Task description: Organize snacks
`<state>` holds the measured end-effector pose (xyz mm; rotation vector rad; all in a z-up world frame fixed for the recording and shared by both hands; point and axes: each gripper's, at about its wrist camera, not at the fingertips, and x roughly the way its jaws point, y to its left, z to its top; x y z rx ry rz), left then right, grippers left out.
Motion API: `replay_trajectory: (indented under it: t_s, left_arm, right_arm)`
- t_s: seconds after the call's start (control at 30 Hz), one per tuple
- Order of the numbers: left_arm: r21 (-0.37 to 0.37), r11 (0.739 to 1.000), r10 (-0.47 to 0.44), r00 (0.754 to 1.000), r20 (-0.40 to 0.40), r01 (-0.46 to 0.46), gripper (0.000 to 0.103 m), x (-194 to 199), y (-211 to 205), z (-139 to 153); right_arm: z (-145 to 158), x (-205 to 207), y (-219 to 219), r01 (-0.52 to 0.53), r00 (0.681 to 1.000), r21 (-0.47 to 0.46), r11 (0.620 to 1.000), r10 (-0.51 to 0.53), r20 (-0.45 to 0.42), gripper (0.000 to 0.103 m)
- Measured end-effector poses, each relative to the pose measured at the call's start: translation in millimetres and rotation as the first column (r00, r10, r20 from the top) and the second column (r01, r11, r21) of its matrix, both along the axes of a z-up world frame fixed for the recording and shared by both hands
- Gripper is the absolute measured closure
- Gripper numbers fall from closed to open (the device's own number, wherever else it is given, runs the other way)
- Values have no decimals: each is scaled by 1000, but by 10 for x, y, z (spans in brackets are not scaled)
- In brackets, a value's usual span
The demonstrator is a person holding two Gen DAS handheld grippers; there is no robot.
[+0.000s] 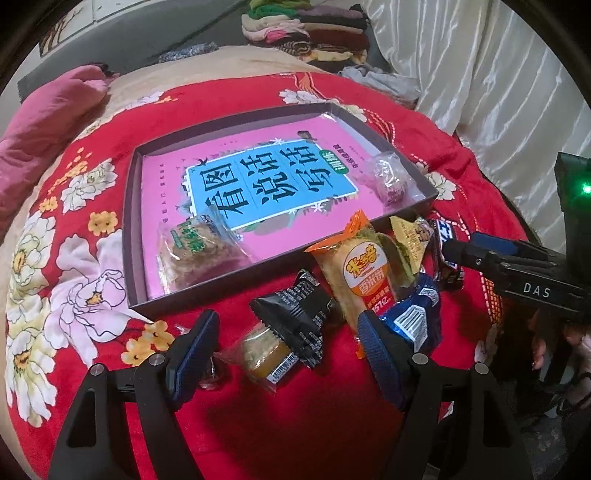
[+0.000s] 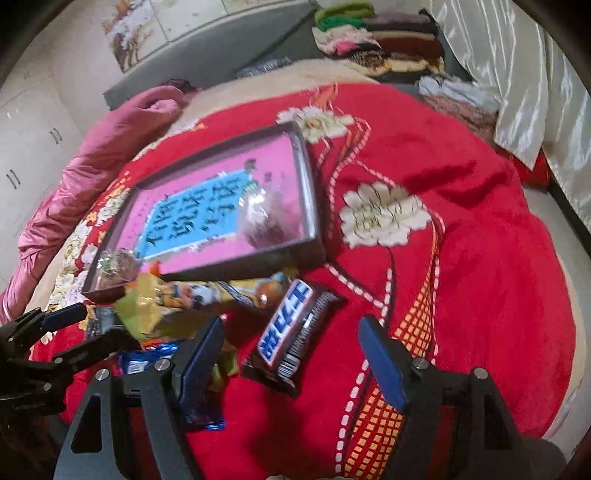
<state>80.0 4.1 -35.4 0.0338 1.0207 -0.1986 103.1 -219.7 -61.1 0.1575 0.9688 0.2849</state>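
Both your grippers, left gripper [image 1: 288,354] and right gripper [image 2: 291,354], are spread, pinching nothing. Snack pile crowds just in front of the box [image 1: 424,184]: black packet [image 1: 295,314], orange packet [image 1: 362,273], chocolate bar [image 2: 295,328].

This is a bedroom in a home. A bed [image 2: 480,221] fills most of both views, spread with a plush red blanket [image 1: 332,406] printed with large white and yellow flowers. A crumpled pink quilt [image 2: 92,166] lies bunched along its far left edge. At the far end sits a stack of folded clothes [image 1: 314,33] in green, pink, brown and striped fabrics, and beside it shiny cream curtains [image 1: 480,74] hang in long folds. White cupboard doors [image 2: 29,147] with dark handles stand along the left wall, and a floral picture [image 2: 129,40] is fixed to the pale wall behind the bed.
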Motion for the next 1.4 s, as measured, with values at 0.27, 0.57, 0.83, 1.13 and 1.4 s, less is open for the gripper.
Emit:
replay_trajectory:
  t_s: [0.27,0.57,0.83,1.13,1.4]
  left_arm:
    - [-17,1000,3,1000,-13,-4,25,62,17,-77]
    - [-43,999,16,999,-31,-17,27,170,34,-170]
    - [-59,998,-21,998,-57,17,54,230,-72,-262]
    - [-137,990,-18,998,-60,10,68,244,-25,-253]
    - [-175,984,10,999,-38,-17,70,193,67,-144]
  right_arm:
    - [-134,38,152,-61,998,-46,997,60,-24,54]
    - [-193,124,37,-61,998,1,998,61,-33,65]
    - [-206,180,10,-72,997,18,997,73,-35,67]
    - [-100,111,-116,-43,999,72,996,45,-18,71]
    - [-107,128,-198,-12,1000,103,995,15,-27,71]
